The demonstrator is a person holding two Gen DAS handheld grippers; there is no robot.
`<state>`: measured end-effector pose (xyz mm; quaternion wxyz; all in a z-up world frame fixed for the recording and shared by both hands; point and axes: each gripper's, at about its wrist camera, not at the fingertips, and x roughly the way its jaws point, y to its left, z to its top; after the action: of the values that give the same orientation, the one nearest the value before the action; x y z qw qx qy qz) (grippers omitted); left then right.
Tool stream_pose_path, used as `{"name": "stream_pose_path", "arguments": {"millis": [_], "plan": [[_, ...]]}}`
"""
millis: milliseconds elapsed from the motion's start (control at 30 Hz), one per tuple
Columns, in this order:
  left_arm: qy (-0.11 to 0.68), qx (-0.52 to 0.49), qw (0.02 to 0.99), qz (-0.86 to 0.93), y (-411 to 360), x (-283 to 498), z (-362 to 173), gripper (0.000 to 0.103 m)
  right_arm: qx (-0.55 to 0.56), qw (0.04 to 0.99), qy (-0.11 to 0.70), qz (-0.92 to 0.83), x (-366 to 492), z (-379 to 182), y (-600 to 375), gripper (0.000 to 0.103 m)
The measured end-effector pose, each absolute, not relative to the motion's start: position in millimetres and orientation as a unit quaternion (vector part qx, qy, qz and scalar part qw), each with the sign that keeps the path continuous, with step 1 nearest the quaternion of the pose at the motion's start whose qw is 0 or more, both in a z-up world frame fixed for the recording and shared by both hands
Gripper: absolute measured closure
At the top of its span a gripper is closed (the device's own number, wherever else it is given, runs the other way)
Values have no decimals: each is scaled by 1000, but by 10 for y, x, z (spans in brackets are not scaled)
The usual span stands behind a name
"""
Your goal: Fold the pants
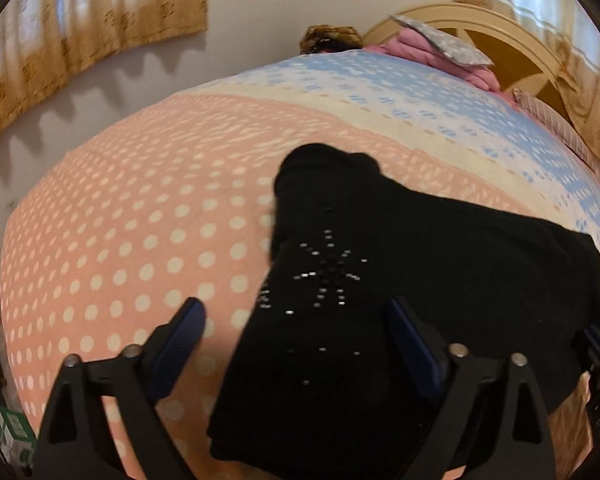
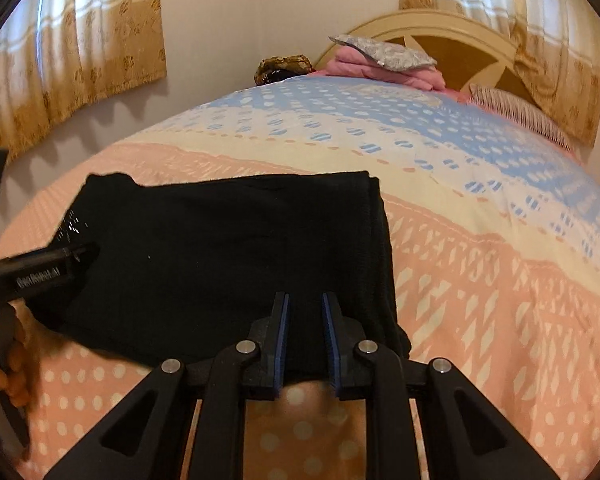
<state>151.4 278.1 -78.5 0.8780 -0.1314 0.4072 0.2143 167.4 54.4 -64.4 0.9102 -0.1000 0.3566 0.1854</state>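
Black folded pants [image 1: 420, 260] with a pattern of small shiny studs lie on the pink dotted bedspread [image 1: 120, 240]. My left gripper [image 1: 296, 312] stands wide open over the pants' left end, its blue pads apart from the cloth. It also shows at the left rim of the right wrist view as the left gripper [image 2: 40, 268], held by a hand [image 2: 16, 360]. In that view the pants [image 2: 220, 248] lie as a wide rectangle. My right gripper [image 2: 305, 300] has its jaws narrow, with the pants' near edge filling the gap between the pads.
The bedspread [image 2: 500, 300] turns cream and blue toward the head of the bed. Pink folded bedding [image 2: 380, 66] under a grey pillow [image 2: 384, 52] and a striped pillow [image 2: 516, 114] lie by the headboard [image 2: 440, 28]. Curtains [image 2: 60, 60] hang at both sides.
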Motion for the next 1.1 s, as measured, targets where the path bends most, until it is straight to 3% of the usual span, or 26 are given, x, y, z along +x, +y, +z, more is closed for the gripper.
{"name": "stream_pose_path", "arguments": {"millis": [133,367,633,733,867,1100], "plan": [[412,-131,876,213,2774,1513,-793,2,-119,909,352,192,1670,-659,584,69],[418,-135,873,214,2699,1349,-769,2,-111,905,350,213,1659,-658,594,54],[427,-102,877,195,2428,982,-678,2,-144,893,379,194,1586,-604,693,46],[440,-97,874,182,2346,875,-704,3,-56,886,429,169,1417,-491,537,35],[423,-84,886,172,2208,686,-626,3,90,859,462,200,1035,-470,281,35],[373,-27,914,158,1901,379,-355,3,95,876,435,184,436,-405,160,35]]}}
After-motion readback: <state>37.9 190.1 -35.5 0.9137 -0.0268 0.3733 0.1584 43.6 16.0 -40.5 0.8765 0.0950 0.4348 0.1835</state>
